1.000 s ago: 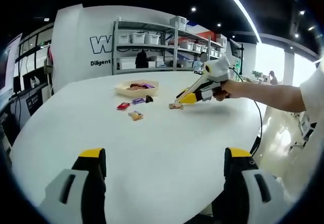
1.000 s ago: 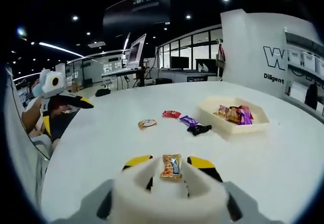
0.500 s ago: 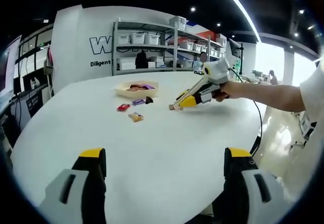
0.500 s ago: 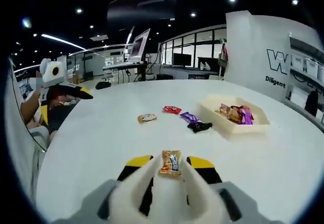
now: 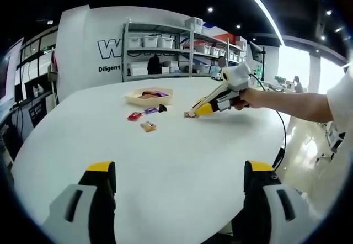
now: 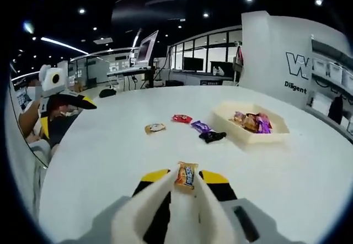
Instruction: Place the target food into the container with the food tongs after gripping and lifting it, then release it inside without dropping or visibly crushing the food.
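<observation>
In the right gripper view an orange candy packet (image 6: pixel 186 176) stands between my right gripper's (image 6: pixel 186 179) white tong tips, which are shut on it just above the white table (image 6: pixel 110 161). The cream tray (image 6: pixel 251 135) with several wrapped sweets sits ahead to the right. In the left gripper view the right gripper (image 5: pixel 192 113) reaches in from the right, its tips holding the candy packet (image 5: pixel 191 115) near the table, right of the tray (image 5: pixel 148 95). My left gripper (image 5: pixel 179 169) is open, low over the near table edge, with nothing between its jaws.
Loose sweets lie between gripper and tray: a tan one (image 6: pixel 155 127), a red one (image 6: pixel 181 118), a purple one (image 6: pixel 199 126) and a dark one (image 6: pixel 212 136). A person's arm (image 5: pixel 292 101) holds the right gripper. Shelving (image 5: pixel 171 51) stands behind the table.
The right gripper's tips have closed in on the orange packet and raised it slightly. The left gripper has not moved.
</observation>
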Demonstrator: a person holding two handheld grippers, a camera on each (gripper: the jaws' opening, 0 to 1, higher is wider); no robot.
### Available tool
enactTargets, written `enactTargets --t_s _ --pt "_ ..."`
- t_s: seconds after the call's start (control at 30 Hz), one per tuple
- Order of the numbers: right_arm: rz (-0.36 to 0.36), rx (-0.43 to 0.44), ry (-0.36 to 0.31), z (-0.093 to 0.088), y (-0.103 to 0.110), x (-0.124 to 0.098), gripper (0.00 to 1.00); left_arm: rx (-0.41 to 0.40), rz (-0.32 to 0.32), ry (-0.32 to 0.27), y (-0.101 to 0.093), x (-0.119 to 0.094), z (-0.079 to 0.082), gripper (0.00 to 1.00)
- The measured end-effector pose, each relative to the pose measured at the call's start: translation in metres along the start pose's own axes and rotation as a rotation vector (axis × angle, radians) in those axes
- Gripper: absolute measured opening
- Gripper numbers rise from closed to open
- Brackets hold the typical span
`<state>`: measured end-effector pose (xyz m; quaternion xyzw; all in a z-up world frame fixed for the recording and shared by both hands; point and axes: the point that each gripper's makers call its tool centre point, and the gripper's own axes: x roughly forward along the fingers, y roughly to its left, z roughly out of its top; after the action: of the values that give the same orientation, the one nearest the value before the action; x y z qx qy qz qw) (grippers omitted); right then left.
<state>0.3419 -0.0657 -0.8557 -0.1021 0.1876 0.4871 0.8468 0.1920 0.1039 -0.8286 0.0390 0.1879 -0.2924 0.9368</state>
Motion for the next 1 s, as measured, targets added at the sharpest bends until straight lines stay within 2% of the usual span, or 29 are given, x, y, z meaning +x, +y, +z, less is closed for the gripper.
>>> enactTargets --t_s 0.03,0.07,0.27,0.67,0.83,1.0 --pt "-0.023 0.01 -0.035 0.006 -0.005 -0.002 0.11 0.001 0.0 -0.001 0.0 0.0 0.001 0.95" --pt "-0.009 0.019 -0.036 0.009 -0.003 -0.005 0.11 -0.001 0.001 -0.004 0.001 -0.001 0.001 0.95" --pt "-0.027 0.051 -0.121 0.035 -0.01 -0.015 0.12 -0.002 0.001 -0.009 0.002 0.0 0.004 0.95" --pt "-0.053 0.01 -0.132 0.07 -0.012 -0.016 0.12 -0.002 -0.014 -0.015 -0.002 0.004 0.007 0.95" --pt "-0.065 0.002 -0.143 0.087 -0.023 -0.013 0.12 0.002 -0.017 -0.016 -0.003 0.005 0.008 0.95" --pt "-0.083 0.005 -0.145 0.095 -0.036 -0.009 0.12 0.002 -0.014 -0.022 -0.001 0.005 0.011 0.95"
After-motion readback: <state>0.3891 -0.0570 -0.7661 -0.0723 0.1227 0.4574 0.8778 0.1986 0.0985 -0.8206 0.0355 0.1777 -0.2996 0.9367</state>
